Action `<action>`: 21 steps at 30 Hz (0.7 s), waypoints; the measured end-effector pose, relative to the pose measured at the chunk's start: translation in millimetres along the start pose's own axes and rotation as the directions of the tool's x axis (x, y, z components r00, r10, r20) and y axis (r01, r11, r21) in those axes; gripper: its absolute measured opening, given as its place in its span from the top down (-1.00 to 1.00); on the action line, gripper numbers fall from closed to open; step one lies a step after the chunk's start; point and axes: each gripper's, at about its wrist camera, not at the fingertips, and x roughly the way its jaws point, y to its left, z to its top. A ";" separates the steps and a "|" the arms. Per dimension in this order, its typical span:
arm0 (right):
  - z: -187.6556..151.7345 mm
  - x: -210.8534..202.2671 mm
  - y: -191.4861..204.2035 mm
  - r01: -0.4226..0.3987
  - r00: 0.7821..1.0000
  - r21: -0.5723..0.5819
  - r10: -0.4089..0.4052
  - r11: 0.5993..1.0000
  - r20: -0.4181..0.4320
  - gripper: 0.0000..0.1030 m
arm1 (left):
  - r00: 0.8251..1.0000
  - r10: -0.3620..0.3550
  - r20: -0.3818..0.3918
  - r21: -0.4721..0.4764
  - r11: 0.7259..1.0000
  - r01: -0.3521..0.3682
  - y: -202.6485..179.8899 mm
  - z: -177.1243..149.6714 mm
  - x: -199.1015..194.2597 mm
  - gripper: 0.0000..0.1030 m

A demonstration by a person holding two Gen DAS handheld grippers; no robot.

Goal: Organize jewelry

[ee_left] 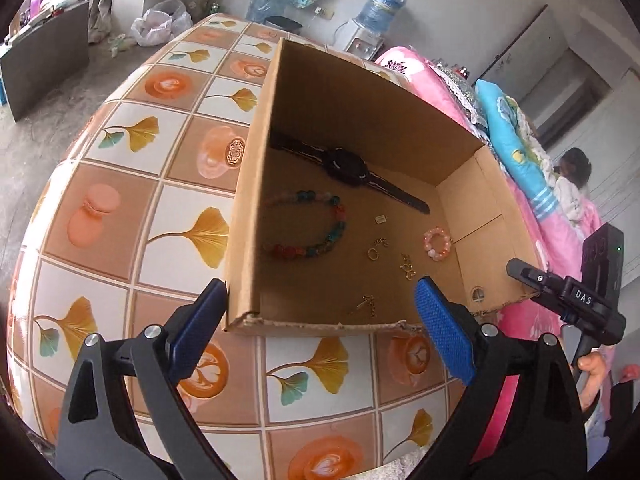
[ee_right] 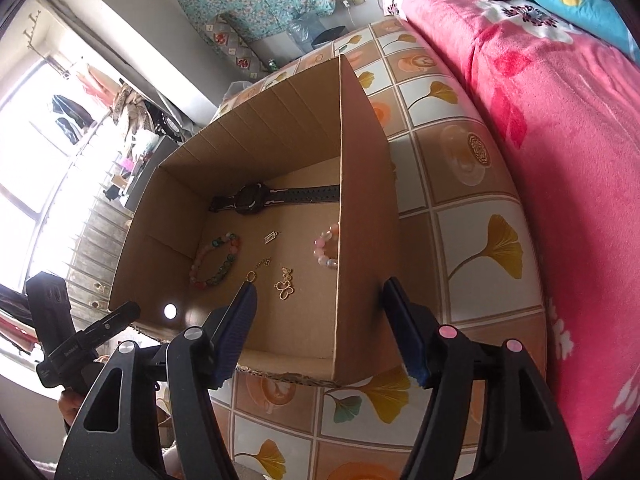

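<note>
jewelry box (ee_left: 352,120) ahead of L gripper (ee_left: 320,332) (empty, wide)

Only legible text: white letters "DAS" on the black plastic body of my right gripper (ee_left: 520,271), seen from my left wrist cam. Right wrist cam shows a label on my left gripper (ee_right: 132,308), too blurred to read.

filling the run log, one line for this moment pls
left gripper open | right gripper open | watch, bead bracelet in cardboard box | nothing held
</note>
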 end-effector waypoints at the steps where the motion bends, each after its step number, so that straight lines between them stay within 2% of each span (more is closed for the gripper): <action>1: 0.2 -0.3 -0.2 0.000 1.000 0.001 0.000 1.000 -0.003 -0.25 | 1.000 0.003 0.006 -0.005 1.000 -0.003 -0.9 -1.0 -0.9 -0.76; 7: -6.0 -4.5 1.0 -0.017 1.000 0.019 0.017 1.000 -0.022 -0.25 | 0.999 0.018 0.026 0.001 1.000 -0.018 -2.3 -6.1 -16.4 -0.76; 10: -12.9 -8.6 5.2 0.015 1.000 -0.001 -0.015 1.000 -0.025 -0.25 | 1.000 -0.013 0.019 -0.021 1.000 0.013 -0.5 -15.5 -23.7 -0.76; 15: -25.8 -18.9 5.0 0.028 0.999 0.009 -0.028 1.000 -0.035 -0.25 | 0.999 -0.026 0.021 -0.014 1.000 0.026 -4.2 -35.9 -35.3 -0.76; 21: -50.3 -28.0 8.8 0.043 0.999 -0.006 -0.043 0.999 -0.026 -0.25 | 0.999 -0.007 0.034 0.014 1.000 0.006 -4.7 -52.6 -43.2 -0.76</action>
